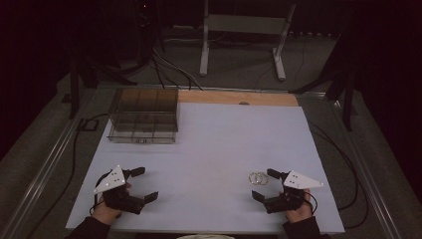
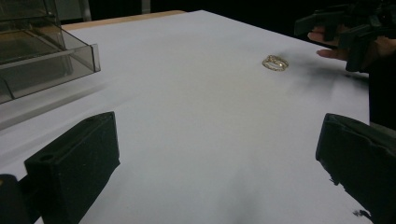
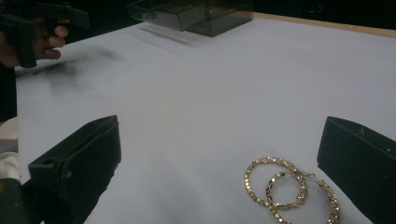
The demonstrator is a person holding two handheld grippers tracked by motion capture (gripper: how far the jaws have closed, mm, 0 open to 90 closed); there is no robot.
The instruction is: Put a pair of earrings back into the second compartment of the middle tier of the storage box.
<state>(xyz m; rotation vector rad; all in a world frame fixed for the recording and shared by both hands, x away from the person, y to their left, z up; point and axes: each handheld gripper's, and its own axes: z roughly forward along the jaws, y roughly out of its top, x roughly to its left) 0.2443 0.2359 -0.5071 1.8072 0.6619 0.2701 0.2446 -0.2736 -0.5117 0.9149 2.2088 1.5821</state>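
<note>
- We look down on a white bench (image 1: 214,149) in a dim room, with our two hands coming in from the near edge.
- A clear, smoke-tinted plastic organiser box (image 1: 144,115) stands at the far left of the bench. Dividers split it into several compartments, and we can make out nothing lying in any of them; the tinted walls and low light make this hard to judge.
- In the left gripper view the box is cut off at the picture's left edge; in the right gripper view its top is cut off.
- A pair of gold hoop earrings (image 1: 258,178) lies flat on the bench at the near right, well apart from the box. In the right gripper view the two hoops overlap and touch, studded all round; the lower hoop runs off the bottom of the picture.
- Our right claw (image 1: 263,184) is wide open and holds nothing. The earrings lie just in front of its gap, close to the farther jaw, touching neither.
- Our left claw (image 1: 144,184) rests at the near left, also wide open and empty, with bare bench between its jaws.
- Beyond the bench, the floor, some cables and a pale metal stand (image 1: 244,37) fade into darkness, and little there can be made out.
</note>
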